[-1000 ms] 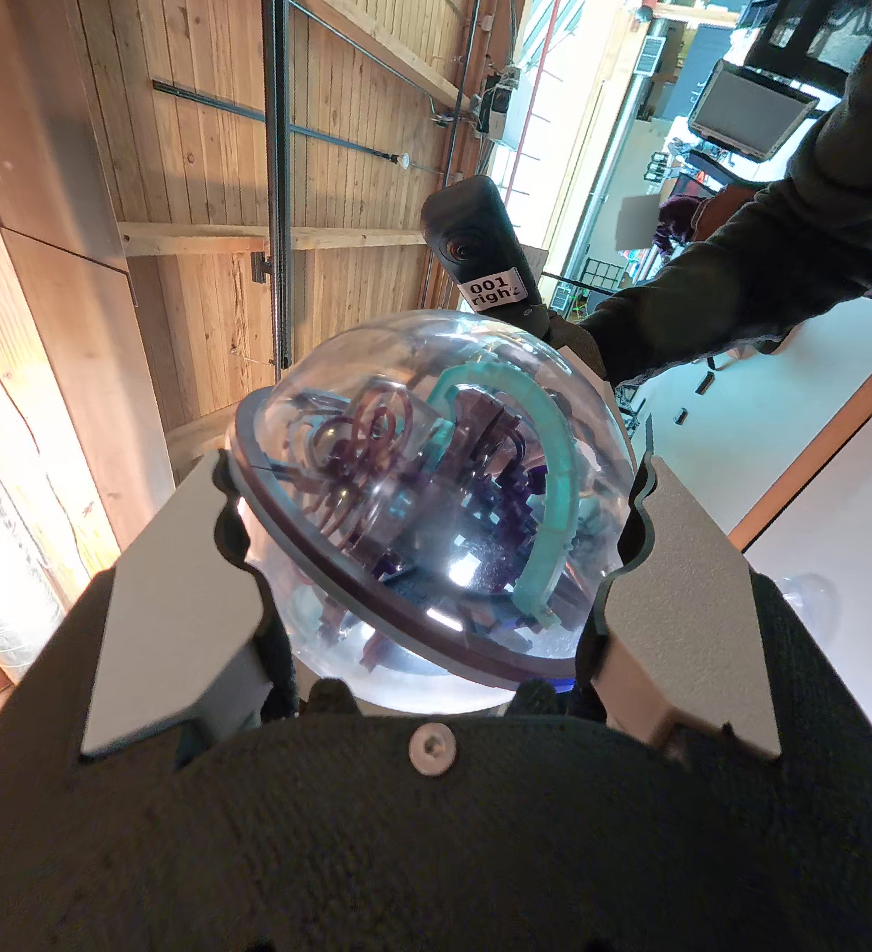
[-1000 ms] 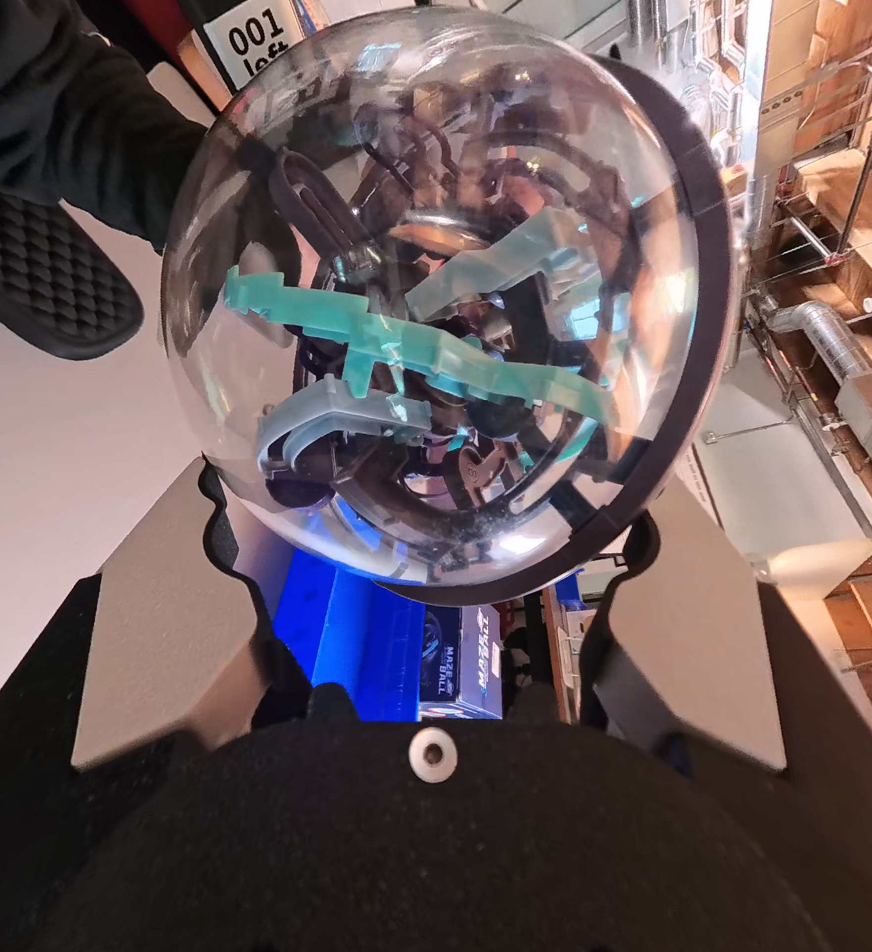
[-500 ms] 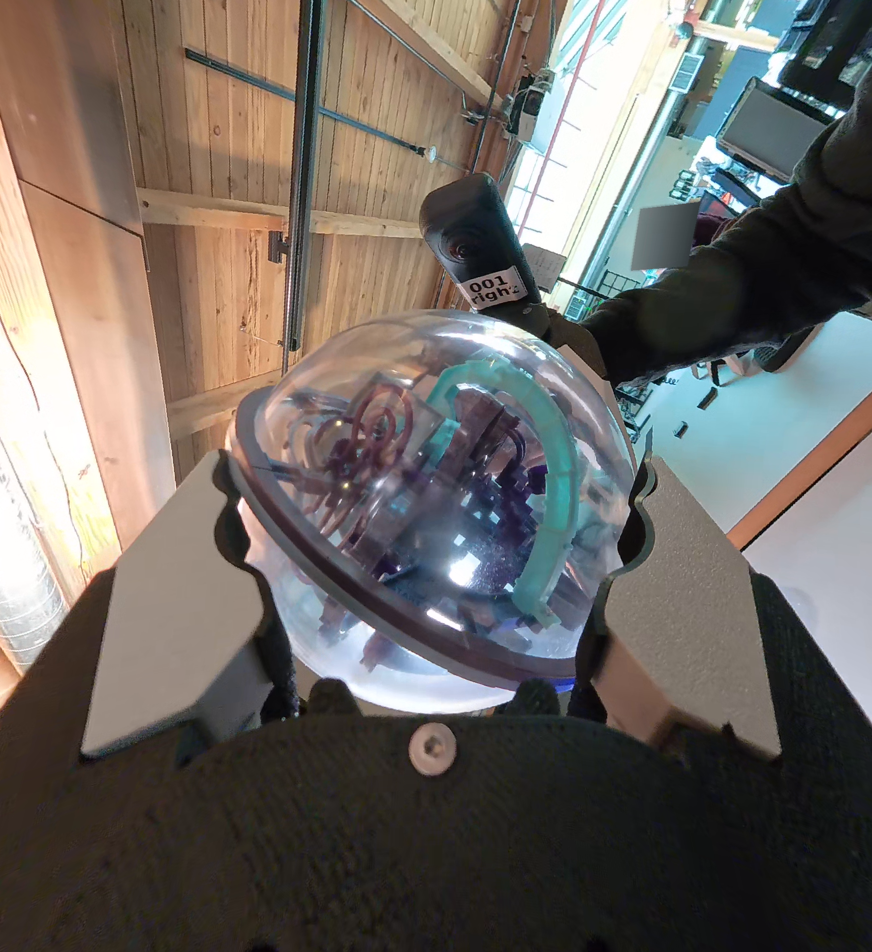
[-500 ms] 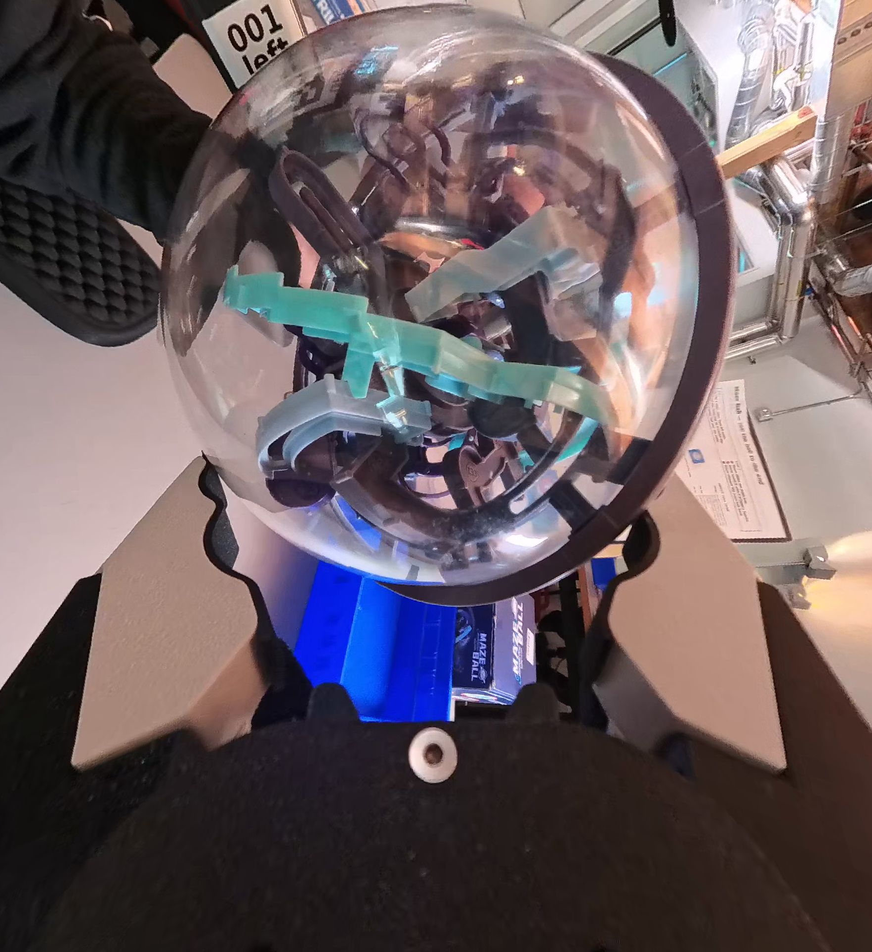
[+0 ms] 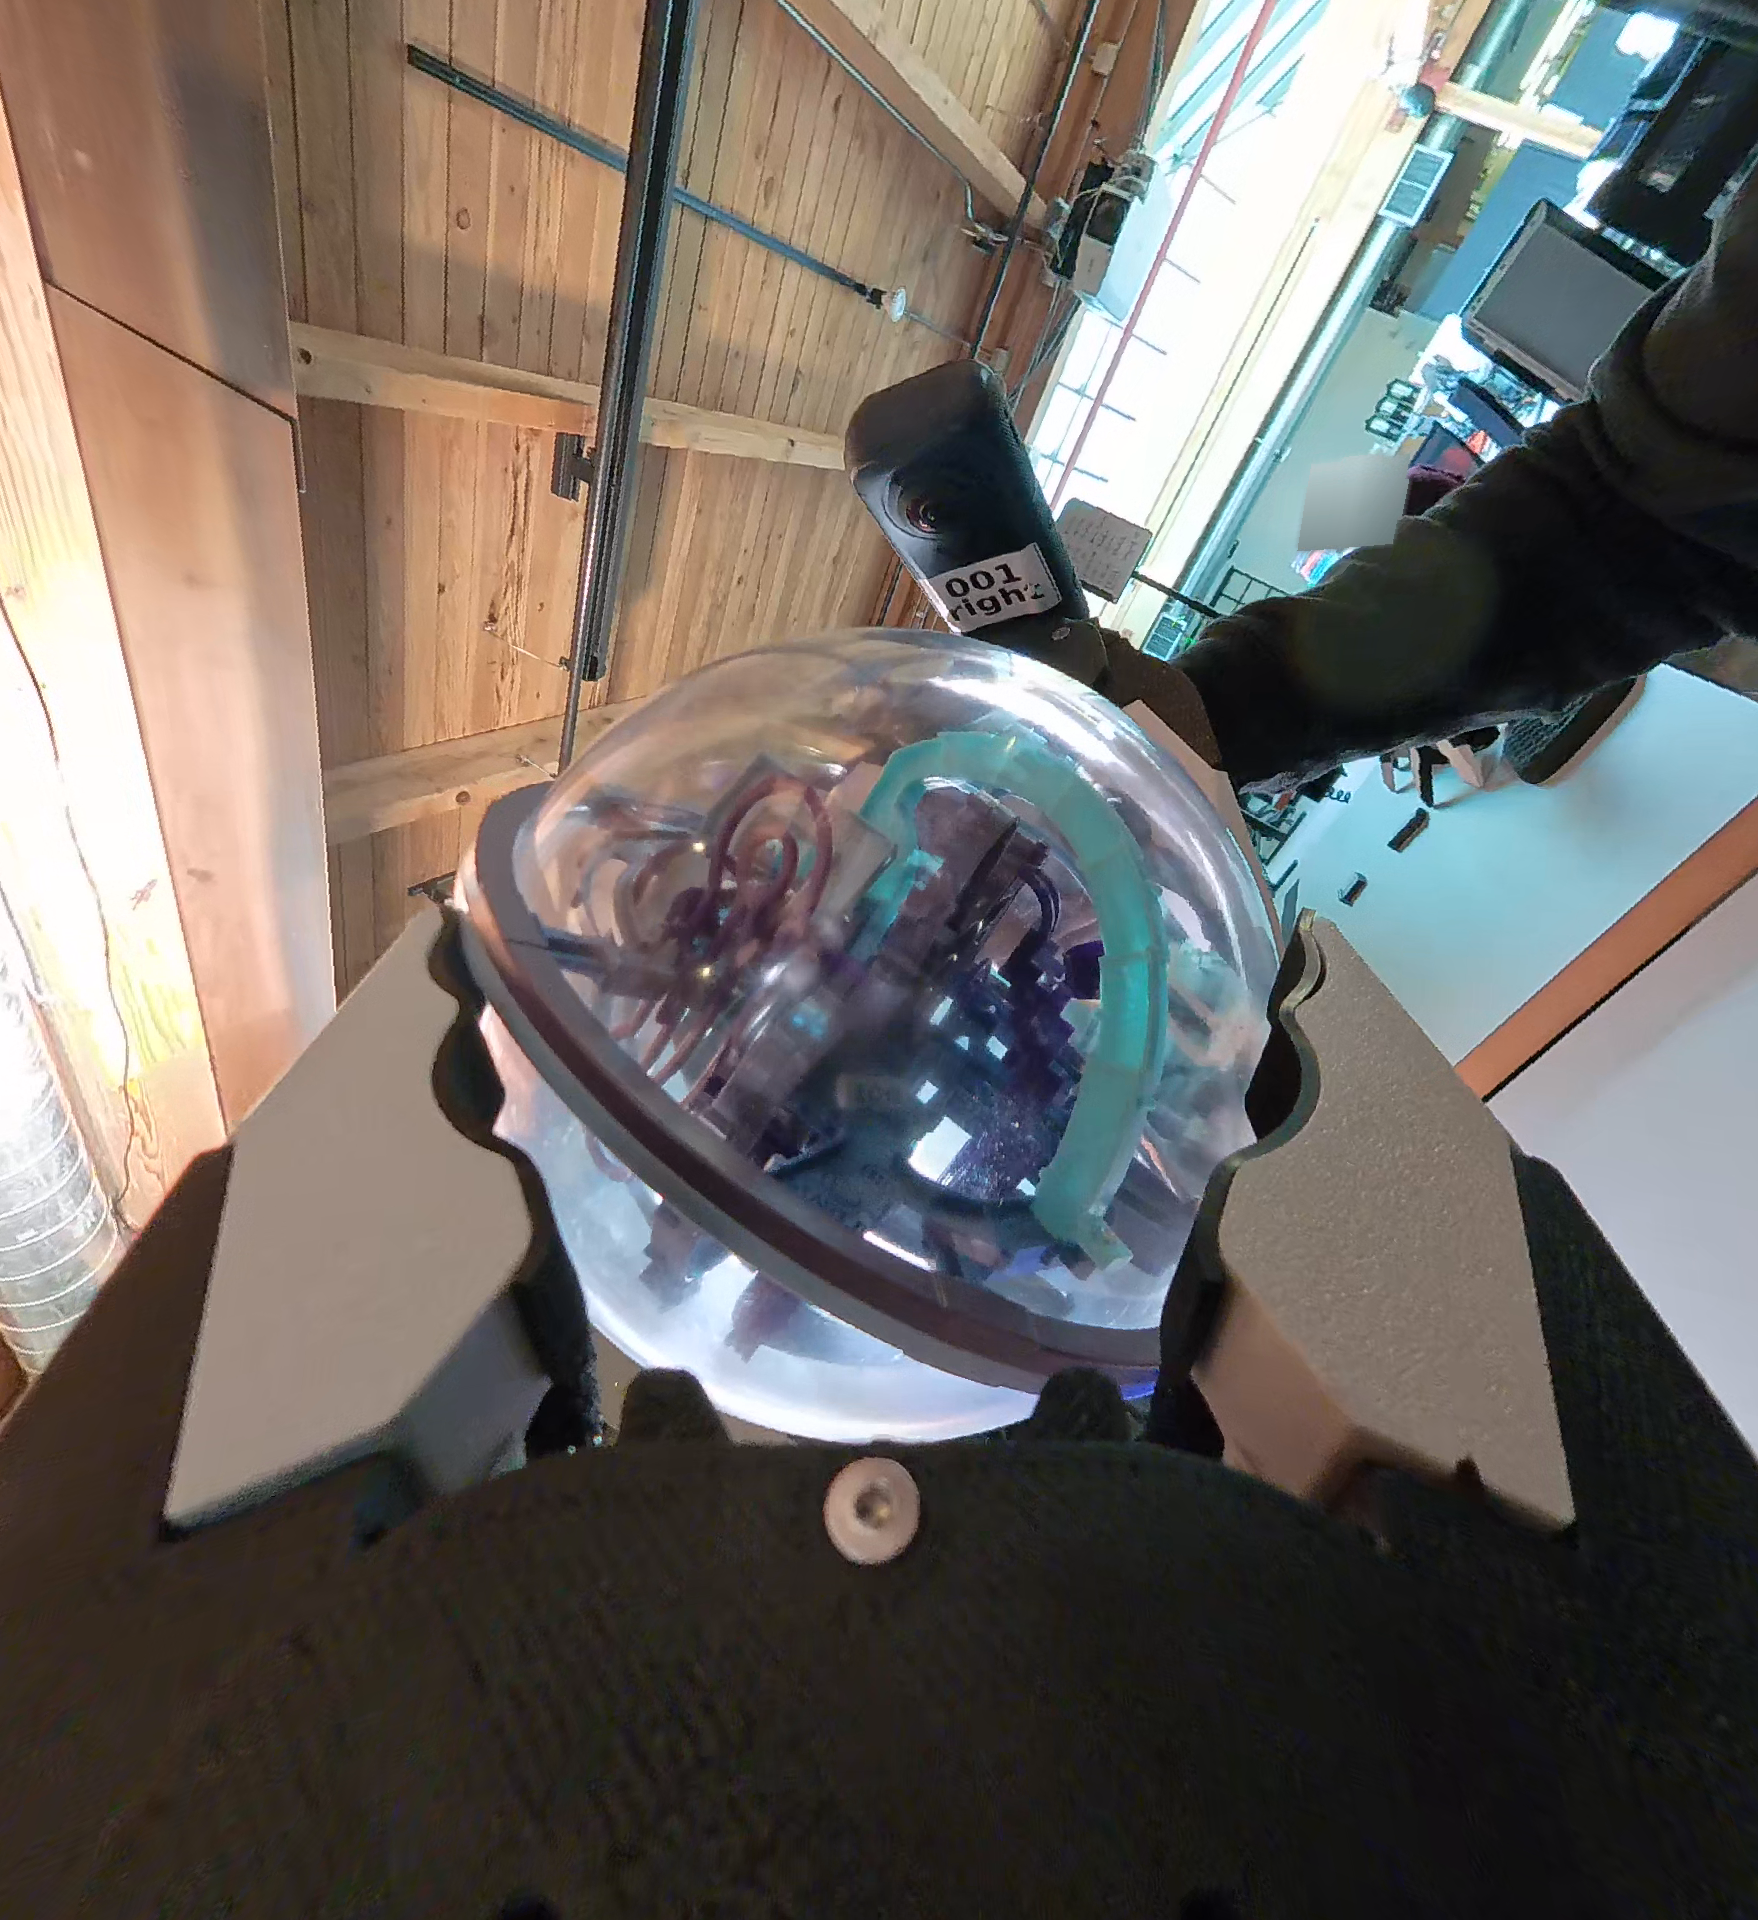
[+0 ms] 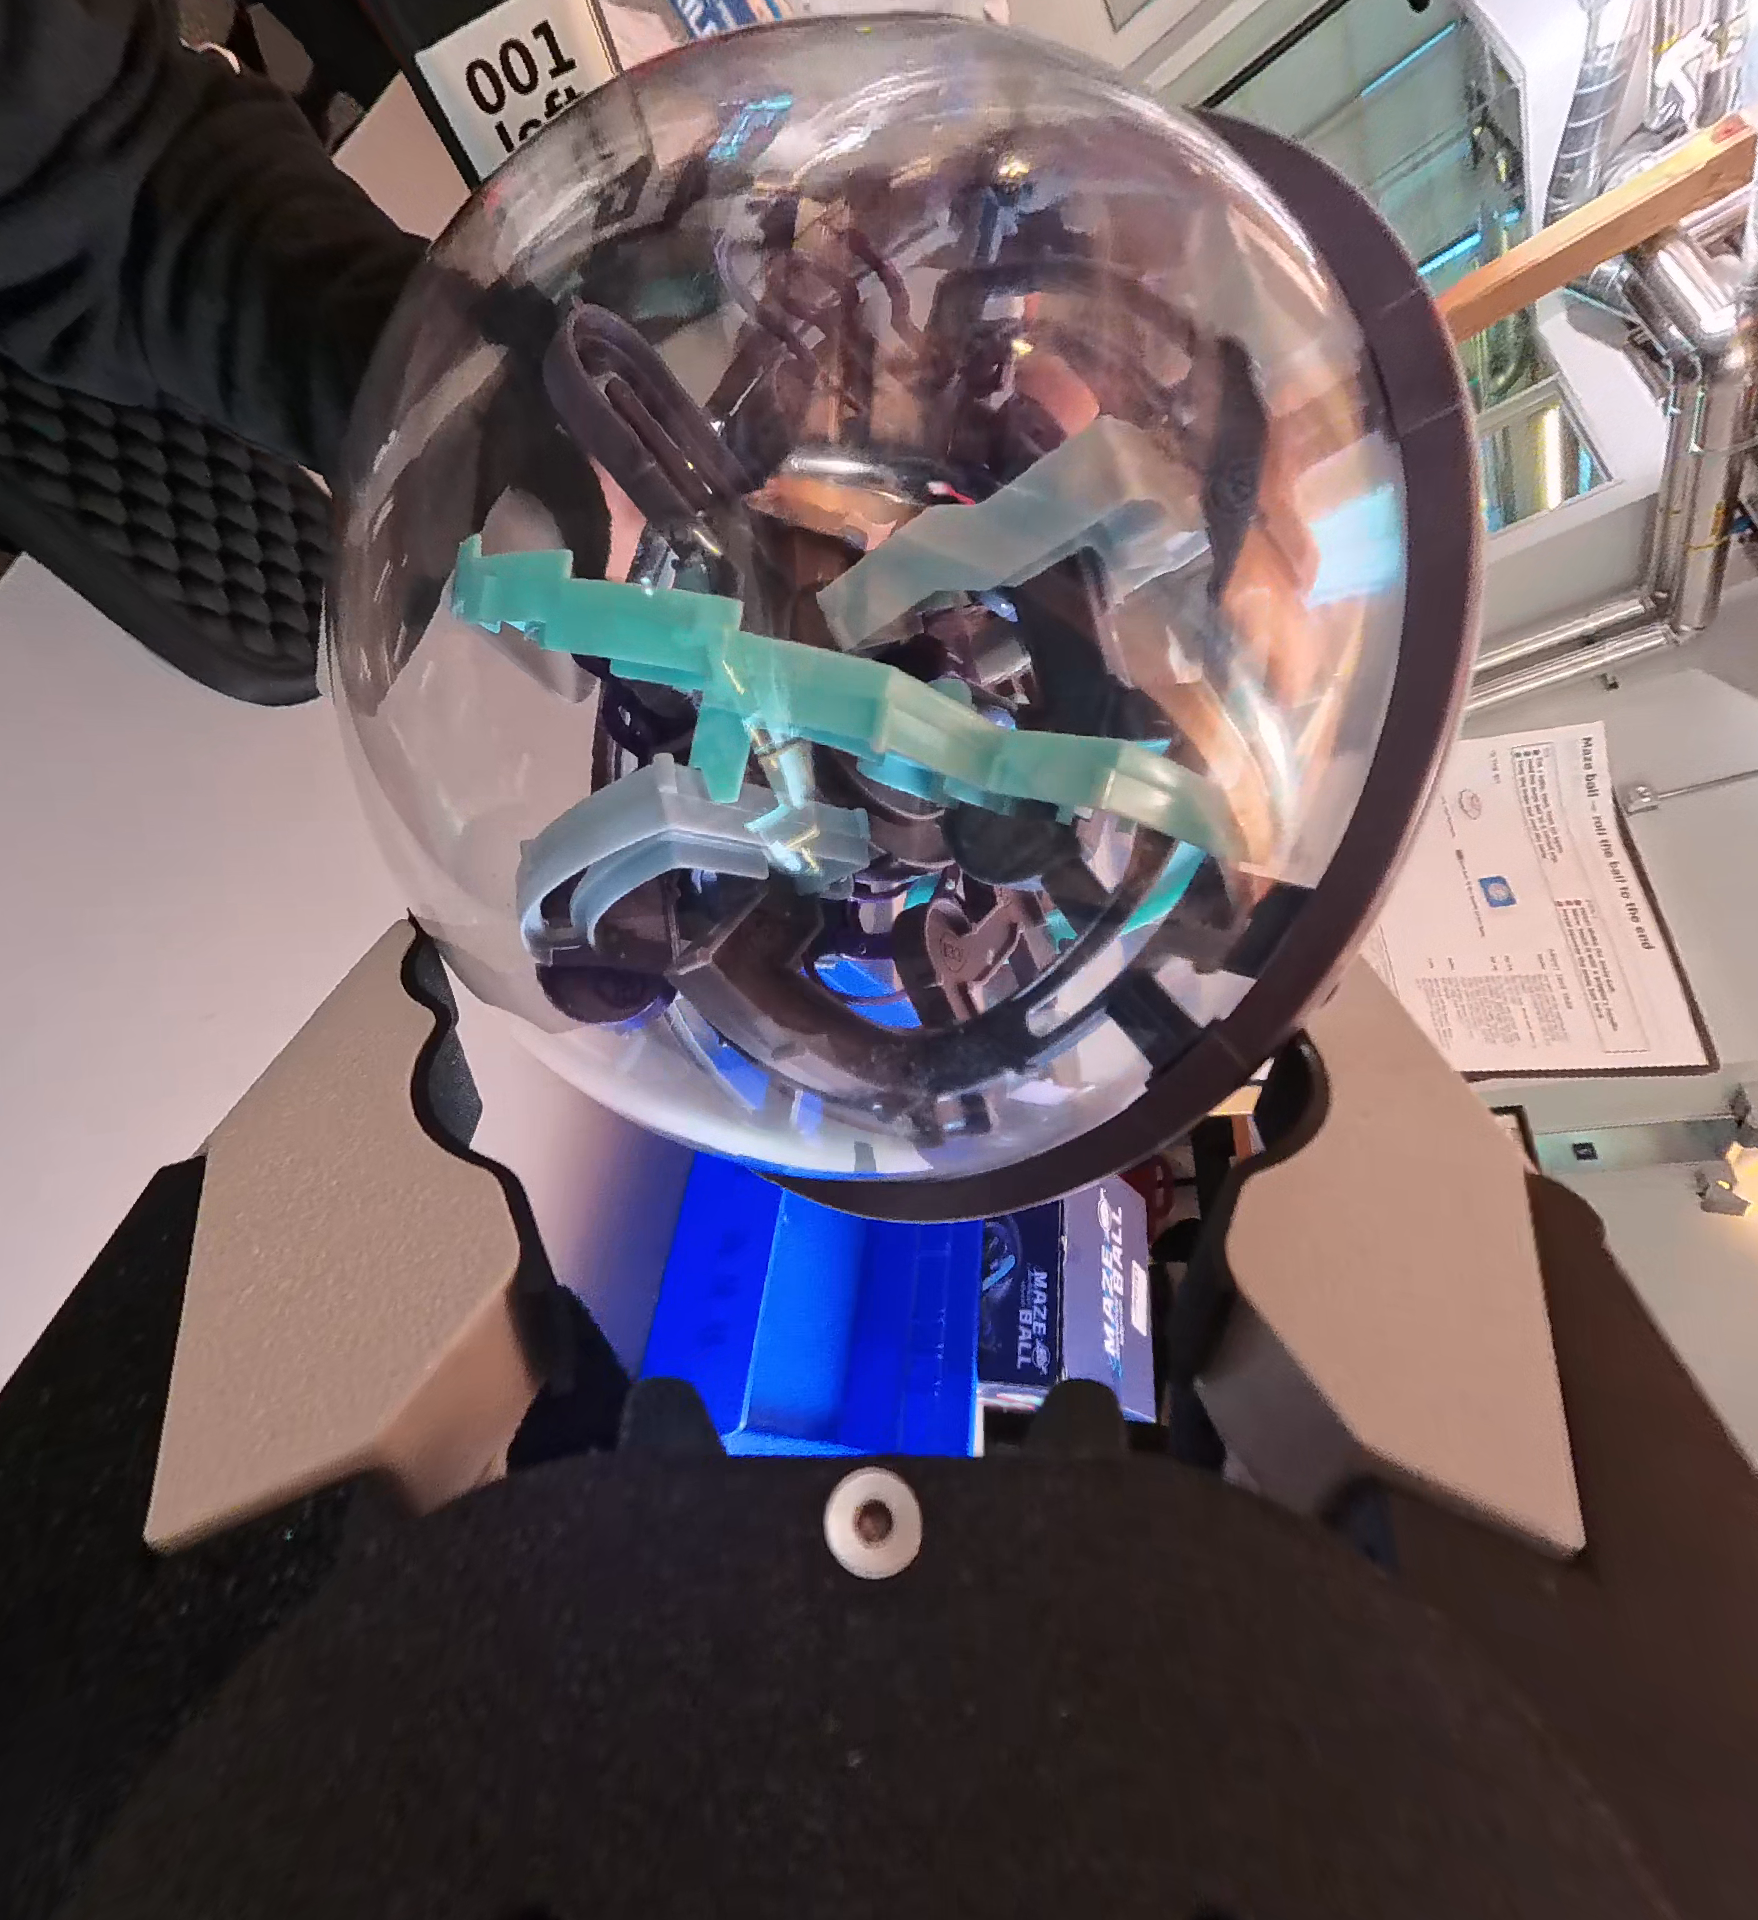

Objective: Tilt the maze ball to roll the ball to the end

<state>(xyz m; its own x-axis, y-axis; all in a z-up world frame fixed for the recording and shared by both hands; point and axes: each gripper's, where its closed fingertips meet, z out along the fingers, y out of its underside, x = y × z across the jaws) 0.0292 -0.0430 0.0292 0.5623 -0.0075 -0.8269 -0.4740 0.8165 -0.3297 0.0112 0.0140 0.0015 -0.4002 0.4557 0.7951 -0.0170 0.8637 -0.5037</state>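
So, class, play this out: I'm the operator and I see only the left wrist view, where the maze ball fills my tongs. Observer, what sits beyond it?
Observer: In the right wrist view, a blue bin shows past the maze ball.
Operator: Anything with it?
Observer: Two dark boxes stand at its right side in the picture.
Operator: Do the right tongs grip too?
Observer: Yes. The right tongs hold the ball, with one finger against its dark rim.
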